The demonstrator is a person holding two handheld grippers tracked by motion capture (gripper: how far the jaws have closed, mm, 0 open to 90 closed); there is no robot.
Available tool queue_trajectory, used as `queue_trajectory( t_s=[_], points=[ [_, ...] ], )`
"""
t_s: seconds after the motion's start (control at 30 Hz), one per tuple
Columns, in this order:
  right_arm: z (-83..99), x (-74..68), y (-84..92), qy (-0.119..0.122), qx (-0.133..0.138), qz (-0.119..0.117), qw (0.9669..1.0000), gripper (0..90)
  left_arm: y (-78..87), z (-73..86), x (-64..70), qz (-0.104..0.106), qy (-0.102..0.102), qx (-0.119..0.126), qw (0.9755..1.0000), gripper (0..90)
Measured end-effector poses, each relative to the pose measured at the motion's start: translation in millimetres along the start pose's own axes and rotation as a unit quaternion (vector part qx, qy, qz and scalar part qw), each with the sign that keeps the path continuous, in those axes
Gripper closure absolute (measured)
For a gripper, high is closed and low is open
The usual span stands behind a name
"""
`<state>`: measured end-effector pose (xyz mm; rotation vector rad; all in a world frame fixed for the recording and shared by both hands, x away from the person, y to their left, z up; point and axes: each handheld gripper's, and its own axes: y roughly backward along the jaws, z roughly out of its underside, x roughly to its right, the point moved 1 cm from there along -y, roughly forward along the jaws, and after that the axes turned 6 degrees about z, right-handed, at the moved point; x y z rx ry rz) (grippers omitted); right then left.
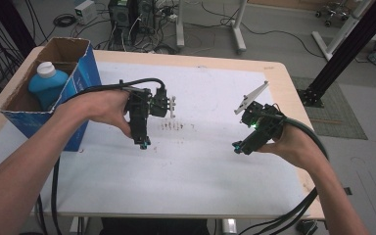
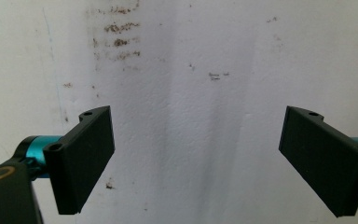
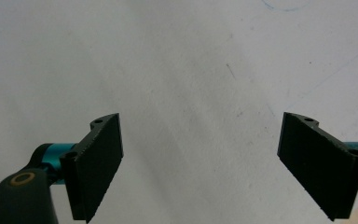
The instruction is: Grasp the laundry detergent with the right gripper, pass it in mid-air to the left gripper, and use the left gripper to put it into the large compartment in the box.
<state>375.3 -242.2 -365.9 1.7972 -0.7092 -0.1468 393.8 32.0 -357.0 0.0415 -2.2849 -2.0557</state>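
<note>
My left gripper [image 1: 144,144] hangs over the white table sheet [image 1: 200,166], left of centre, pointing down. In the left gripper view its jaws stand wide apart around the left gripper [image 2: 196,163] midpoint, with nothing between them, above brown stains [image 2: 119,35]. My right gripper [image 1: 239,147] hovers over the sheet at the right, also pointing down. In the right gripper view the right gripper [image 3: 200,168] is open over bare white sheet. A blue bottle with a white cap [image 1: 46,83] stands inside the cardboard box [image 1: 81,73] at the far left.
The box sits on the table's left edge, close to my left forearm. A row of small brown stains [image 1: 174,126] marks the sheet's middle. The wooden table edge [image 1: 293,98] borders the sheet at the right. Beyond the table are cables, equipment and stand legs on the floor.
</note>
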Motion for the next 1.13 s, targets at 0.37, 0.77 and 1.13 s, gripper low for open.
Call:
queue_trajectory(
  t_s=[0.37,0.77,1.13],
  points=[
    [-0.7,-2.6,0.0,0.003,-0.003,0.002,1.0000,13.6,-2.7,-1.2,1.0,-0.003,-0.007,-0.005,1.0000,10.3],
    [-3.2,-3.6,0.6,0.006,0.000,0.002,1.0000,13.6,0.3,-0.2,3.5,-0.007,0.000,-0.002,1.0000,10.4],
    [-1.3,-2.0,4.2,0.006,0.005,0.005,1.0000,13.6,0.3,1.3,3.0,-0.009,0.005,-0.002,0.9999,10.4]
  ],
)
